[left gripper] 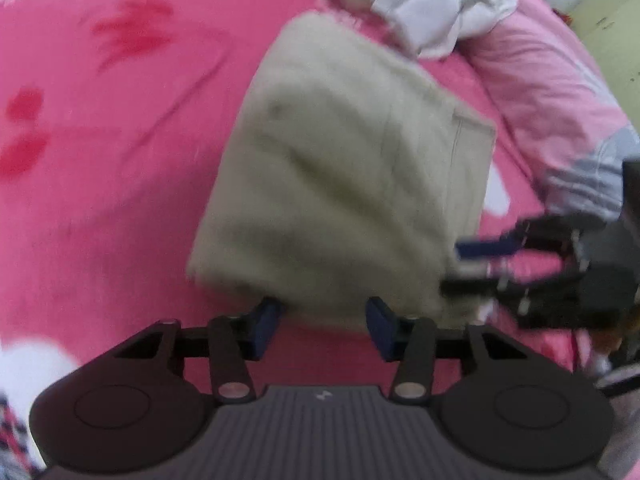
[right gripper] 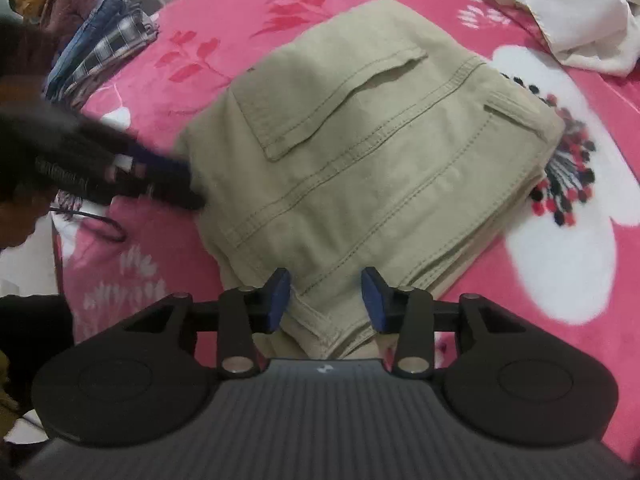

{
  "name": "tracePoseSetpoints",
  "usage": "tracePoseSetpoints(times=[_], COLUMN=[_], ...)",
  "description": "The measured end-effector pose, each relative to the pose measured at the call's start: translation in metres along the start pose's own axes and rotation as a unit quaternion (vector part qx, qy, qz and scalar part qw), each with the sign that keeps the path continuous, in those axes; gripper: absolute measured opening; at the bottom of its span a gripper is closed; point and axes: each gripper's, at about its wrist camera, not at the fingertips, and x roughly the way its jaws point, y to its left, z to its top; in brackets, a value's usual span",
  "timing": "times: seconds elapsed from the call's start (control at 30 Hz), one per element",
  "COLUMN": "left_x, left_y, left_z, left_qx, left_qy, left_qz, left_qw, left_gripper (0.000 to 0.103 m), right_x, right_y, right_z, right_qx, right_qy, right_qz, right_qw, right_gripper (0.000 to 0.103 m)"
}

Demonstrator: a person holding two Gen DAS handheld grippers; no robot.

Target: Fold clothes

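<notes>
The khaki trousers (right gripper: 360, 152) lay on the pink flowered bed cover (right gripper: 580, 280), already folded into a thick, nearly square packet with a back pocket and the seams facing up. The right tongs (right gripper: 326, 300) were released, the two blue pads (right gripper: 278, 300) standing apart on either side of the near corner of the packet, where several layers of cloth showed at the edge. The left tongs (left gripper: 322, 326) were also released, at the near edge of the same packet in their own view; in the right wrist view they appeared at its left side, blurred.

From here, I judged that the main risk was to the stack of layers. If the tongs closed on only the upper layers at the corner, a lift or a further fold could pull the packet open. If the two tongs moved unevenly, the packet could twist and lose its square shape.

The left wrist view was strongly blurred, so I could not tell whether the left pads touched the cloth. The white garment (right gripper: 576, 12) at the far side was cut off by the frame. A pile of folded plaid and blue clothes (right gripper: 100, 52) lay well apart, partly hidden.
</notes>
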Motion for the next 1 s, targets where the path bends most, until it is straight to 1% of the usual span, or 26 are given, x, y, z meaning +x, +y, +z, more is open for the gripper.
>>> tracePoseSetpoints(times=[0.07,0.13,0.17,0.2,0.23,0.27,0.33,0.4,0.47,0.5,0.53,0.6,0.67,0.7,0.73,0.77,0.83,0.93,0.97,1.0], left_x=[-0.02,-0.042,-0.051,-0.057,-0.058,-0.053,-0.033,-0.006,0.01,0.015,0.017,0.016,0.015,0.015,0.015,0.015,0.015,0.015,0.016,0.018], left_y=[0.006,0.016,0.022,0.03,0.038,0.046,0.058,0.072,0.086,0.093,0.097,0.098,0.096,0.097,0.098,0.099,0.101,0.105,0.106,0.108], left_z=[-0.002,0.002,0.005,0.009,0.015,0.021,0.032,0.039,0.041,0.042,0.042,0.038,0.034,0.033,0.031,0.031,0.028,0.022,0.022,0.022], left_qx=[-0.005,-0.015,-0.024,-0.034,-0.042,-0.047,-0.052,-0.059,-0.066,-0.075,-0.083,-0.08,-0.076,-0.086,-0.098,-0.109,-0.119,-0.128,-0.132,-0.137], left_qy=[-0.023,-0.052,-0.07,-0.089,-0.104,-0.109,-0.096,-0.066,-0.059,-0.055,-0.053,-0.058,-0.066,-0.068,-0.068,-0.068,-0.067,-0.067,-0.067,-0.066], left_qz=[-0.008,-0.019,-0.023,-0.027,-0.031,-0.035,-0.053,-0.085,-0.118,-0.134,-0.145,-0.154,-0.156,-0.159,-0.162,-0.166,-0.173,-0.179,-0.181,-0.184], left_qw=[0.9997,0.9984,0.997,0.995,0.9932,0.9923,0.9926,0.9924,0.989,0.9865,0.9845,0.9832,0.9826,0.9811,0.9795,0.9777,0.9753,0.9733,0.9723,0.9711], left_gripper=[0.047,0.052,0.055,0.063,0.067,0.067,0.067,0.066,0.064,0.061,0.058,0.054,0.051,0.05,0.049,0.049,0.047,0.047,0.047,0.047], right_x=[-0.008,-0.019,-0.025,-0.032,-0.038,-0.041,-0.039,-0.028,-0.013,-0.005,0.003,0.023,0.053,0.071,0.087,0.094,0.091,0.071,0.064,0.062], right_y=[0.004,0.009,0.011,0.011,0.009,0.006,-0.006,-0.018,-0.024,-0.024,-0.019,-0.005,-0.002,-0.003,-0.009,-0.015,-0.021,-0.014,-0.012,-0.009], right_z=[0.01,0.022,0.03,0.039,0.05,0.064,0.088,0.115,0.143,0.156,0.168,0.184,0.192,0.193,0.19,0.188,0.189,0.193,0.195,0.197], right_qx=[-0.001,-0.012,-0.017,-0.018,-0.011,0.002,0.032,0.055,0.061,0.052,0.027,-0.027,-0.064,-0.079,-0.083,-0.071,-0.032,-0.004,0.004,0.006], right_qy=[0.016,0.023,0.015,0.004,-0.014,-0.03,-0.056,-0.067,-0.075,-0.078,-0.076,-0.062,-0.028,-0.009,0.005,0.005,-0.005,-0.023,-0.032,-0.041], right_qz=[-0.006,-0.019,-0.021,-0.021,-0.017,-0.014,-0.009,-0.009,0.008,0.017,0.017,0.001,-0.049,-0.075,-0.094,-0.092,-0.09,-0.106,-0.104,-0.091], right_qw=[1.0,0.999,1.0,1.0,1.0,0.999,0.998,0.996,0.995,0.995,0.997,0.998,0.996,0.994,0.992,0.993,0.995,0.994,0.994,0.995], right_gripper=[0.038,0.037,0.037,0.037,0.037,0.037,0.038,0.038,0.038,0.038,0.038,0.037,0.029,0.028,0.029,0.03,0.03,0.023,0.023,0.023])
